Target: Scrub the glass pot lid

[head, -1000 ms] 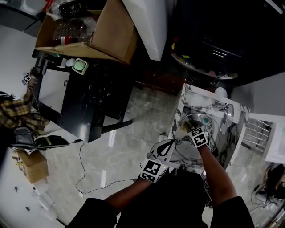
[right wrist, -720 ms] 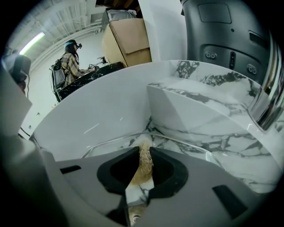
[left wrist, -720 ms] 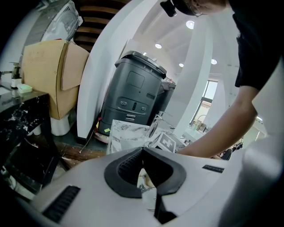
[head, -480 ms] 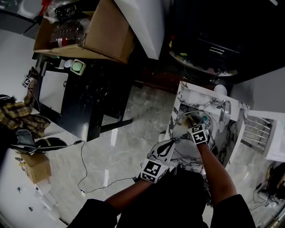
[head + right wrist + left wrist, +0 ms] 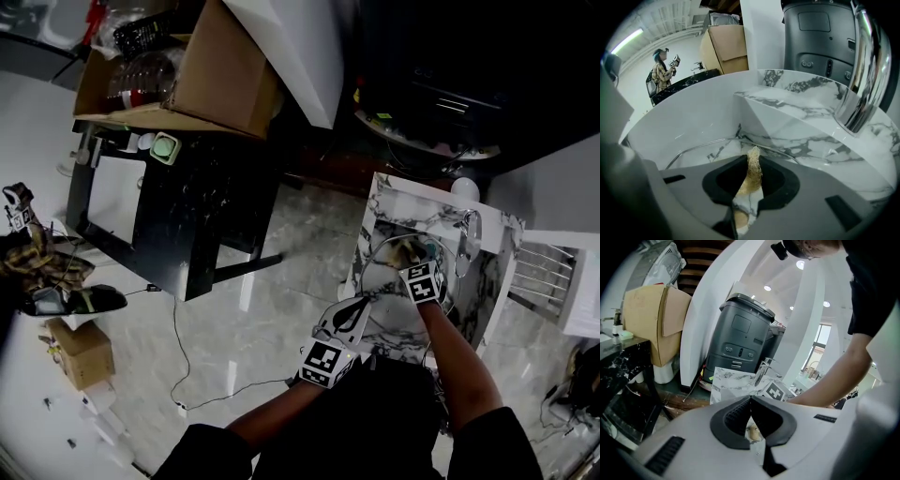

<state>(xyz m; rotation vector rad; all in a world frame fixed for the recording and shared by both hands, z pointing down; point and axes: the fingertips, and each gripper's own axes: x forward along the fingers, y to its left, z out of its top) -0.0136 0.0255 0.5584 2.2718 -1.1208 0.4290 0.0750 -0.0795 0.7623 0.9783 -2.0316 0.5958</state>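
We see both forearms reach forward and down to the marble sink (image 5: 403,208) on the right. The right hand-held gripper (image 5: 409,255) dips into the basin, its jaws pinching a tan scrubbing pad (image 5: 752,174) whose tip meets the rim of the glass pot lid (image 5: 381,277). The left hand-held gripper (image 5: 360,304) sits at the sink's near left edge with its jaw tips pressed together; we make out nothing between them. A chrome faucet (image 5: 862,70) curves over the far right side, and a dark grey machine (image 5: 740,338) stands beyond. The round lid lies inside the basin; we cannot tell whether it is flat or tilted.
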